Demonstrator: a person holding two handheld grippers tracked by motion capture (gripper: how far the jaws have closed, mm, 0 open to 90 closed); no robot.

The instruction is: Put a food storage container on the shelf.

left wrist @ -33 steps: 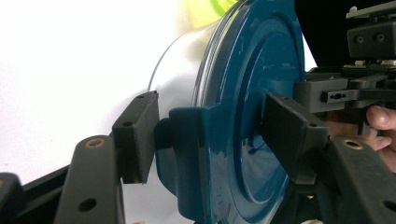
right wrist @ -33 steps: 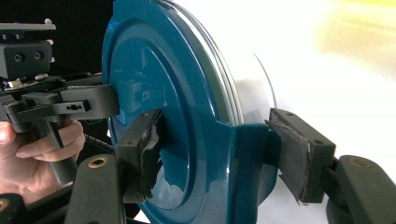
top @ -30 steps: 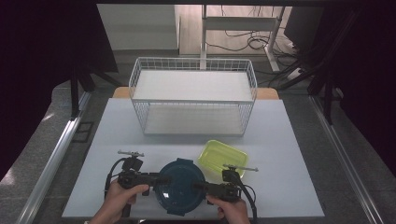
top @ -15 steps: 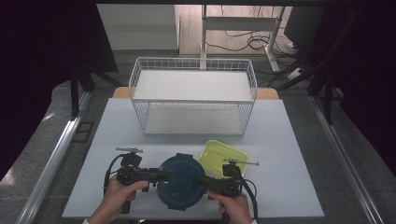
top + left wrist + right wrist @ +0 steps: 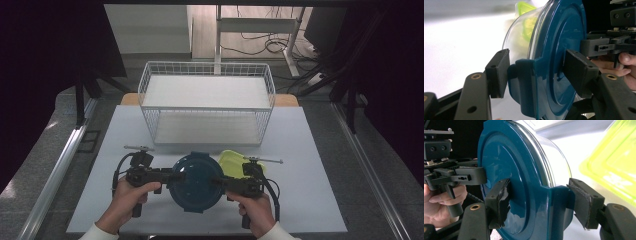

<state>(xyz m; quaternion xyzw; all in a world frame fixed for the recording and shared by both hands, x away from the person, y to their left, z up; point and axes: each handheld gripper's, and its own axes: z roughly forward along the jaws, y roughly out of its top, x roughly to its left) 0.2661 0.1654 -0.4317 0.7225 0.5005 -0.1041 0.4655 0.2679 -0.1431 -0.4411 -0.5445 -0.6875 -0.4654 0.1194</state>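
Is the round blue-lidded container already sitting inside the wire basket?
No: the round container is held between the left gripper and right gripper over the table's near part, in front of the wire basket.

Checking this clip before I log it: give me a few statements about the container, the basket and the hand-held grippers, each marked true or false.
1. Both hand-held grippers clamp the round container, the left hand-held gripper and the right hand-held gripper each on a latch tab at opposite sides. True.
2. The container's lid is red. False: it is dark teal blue.
3. The yellow-green container sits inside the wire basket. False: it lies on the table, beside the round container.
4. The wire basket stands beyond the container, farther from the person. True.
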